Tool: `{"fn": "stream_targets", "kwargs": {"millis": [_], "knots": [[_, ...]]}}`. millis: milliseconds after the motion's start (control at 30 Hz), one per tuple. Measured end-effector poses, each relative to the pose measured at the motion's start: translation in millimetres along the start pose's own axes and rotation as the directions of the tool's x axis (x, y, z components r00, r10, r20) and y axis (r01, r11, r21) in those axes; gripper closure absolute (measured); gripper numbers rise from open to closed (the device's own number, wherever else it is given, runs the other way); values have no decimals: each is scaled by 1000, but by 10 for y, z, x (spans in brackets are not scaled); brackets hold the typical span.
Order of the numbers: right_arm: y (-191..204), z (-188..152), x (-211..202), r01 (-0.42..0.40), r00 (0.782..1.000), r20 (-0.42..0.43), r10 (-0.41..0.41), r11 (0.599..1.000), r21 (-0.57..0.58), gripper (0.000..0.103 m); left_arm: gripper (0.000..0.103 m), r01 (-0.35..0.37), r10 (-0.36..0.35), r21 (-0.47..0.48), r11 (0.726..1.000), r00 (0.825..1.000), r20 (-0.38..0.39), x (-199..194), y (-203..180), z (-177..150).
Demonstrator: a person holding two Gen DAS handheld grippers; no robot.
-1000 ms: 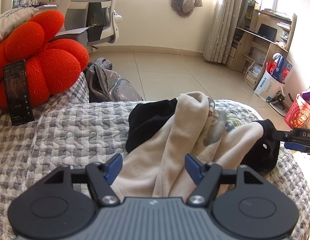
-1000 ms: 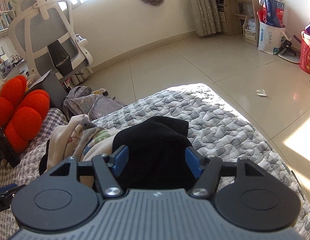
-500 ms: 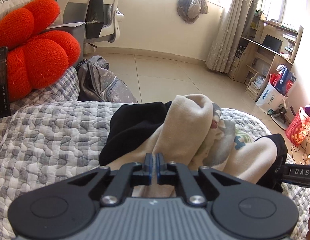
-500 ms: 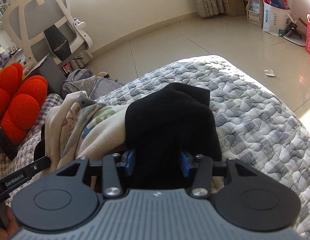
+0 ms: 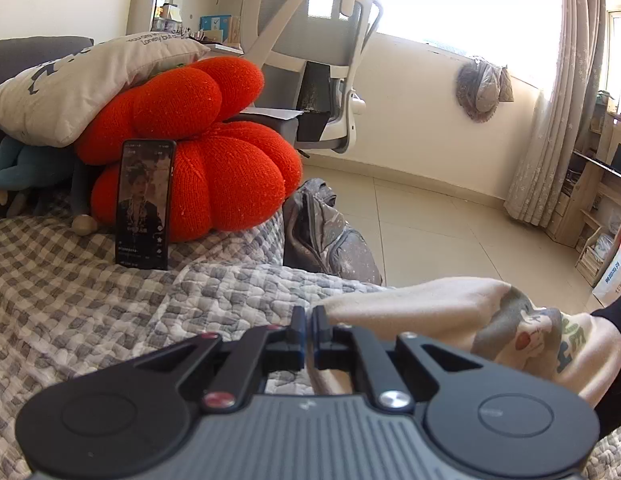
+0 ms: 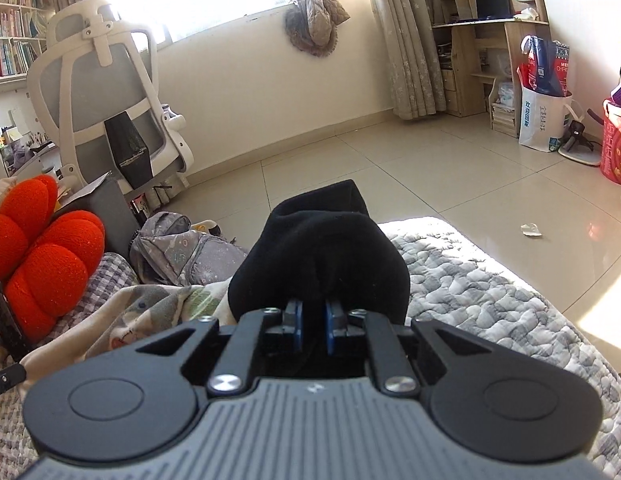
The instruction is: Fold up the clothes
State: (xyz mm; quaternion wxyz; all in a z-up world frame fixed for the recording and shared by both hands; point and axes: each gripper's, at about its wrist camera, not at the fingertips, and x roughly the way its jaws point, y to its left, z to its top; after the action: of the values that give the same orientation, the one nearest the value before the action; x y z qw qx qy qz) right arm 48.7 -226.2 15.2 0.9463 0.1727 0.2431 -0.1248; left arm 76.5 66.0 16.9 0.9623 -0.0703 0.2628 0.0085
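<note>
**Both grippers on the garment, no fold made yet**

The left gripper (image 5: 306, 336) has its fingers (image 5: 297, 334) pressed together on a pinch of the cream cloth of the garment (image 5: 450, 312). The right gripper (image 6: 312, 326) has just been closing; its fingers (image 6: 297, 330) now clamp a bunch of the garment's black part (image 6: 322, 256), with that thick fabric keeping them slightly apart.

Progress, as I judge it: early. The garment is gripped at two places and bunched up off the bed (image 5: 90, 312), with no flat panel and no crease to be seen. Spreading it out, laying it flat and making every fold all seem left to do.

The garment sits on the quilted bed between the two grippers. In the left wrist view it runs from the fingers out toward 3 o'clock, the printed cream cloth ending in black at the frame edge. In the right wrist view the black bunch rises toward 12 o'clock, with the cream part trailing off toward 9 o'clock. So its long axis seems to lie across from one gripper to the other, though crumpling hides which end is collar or hem.
</note>
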Motion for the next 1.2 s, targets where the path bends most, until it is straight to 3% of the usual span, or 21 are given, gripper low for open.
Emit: {"fn": "stream_targets", "kwargs": {"millis": [200, 400, 533, 567, 633, 767, 967, 1033, 1100, 1167, 1200], "knots": [[79, 8, 158, -5, 1000, 8, 6, 1000, -9, 91, 100, -97, 97, -25, 995, 995, -3, 57, 316, 16], [125, -97, 259, -33, 999, -38, 32, 999, -18, 87, 100, -238, 238, -24, 971, 971, 1, 182, 636, 21], [133, -135, 208, -60, 996, -72, 60, 998, 4, 83, 100, -297, 296, -59, 953, 955, -19, 259, 842, 4], [130, -132, 179, -72, 994, -80, 73, 997, 15, 81, 100, -303, 302, -67, 951, 953, -24, 271, 875, 0], [115, -135, 117, -98, 991, -91, 101, 995, 36, 57, 100, -324, 323, -67, 944, 946, -23, 276, 903, -10], [135, -167, 11, -156, 979, -125, 158, 987, 29, 54, 100, -388, 389, -48, 920, 921, 4, 256, 892, -6], [252, -325, 42, -239, 940, -248, 235, 971, 13, 54, 95, -379, 378, 0, 926, 925, -43, 261, 845, -42], [292, -378, 76, -249, 930, -280, 238, 968, -5, 54, 93, -345, 345, 13, 939, 936, -67, 220, 838, -48], [341, -435, 71, -259, 925, -298, 237, 965, -36, 53, 77, -300, 298, -9, 954, 951, -87, 147, 865, -38], [387, -455, 51, -258, 924, -308, 228, 964, -61, 53, 67, -272, 268, -33, 962, 958, -101, 85, 888, -30], [419, -455, 25, -256, 924, -310, 223, 964, -73, 53, 67, -258, 253, -35, 966, 961, -110, 56, 889, -29]]}}
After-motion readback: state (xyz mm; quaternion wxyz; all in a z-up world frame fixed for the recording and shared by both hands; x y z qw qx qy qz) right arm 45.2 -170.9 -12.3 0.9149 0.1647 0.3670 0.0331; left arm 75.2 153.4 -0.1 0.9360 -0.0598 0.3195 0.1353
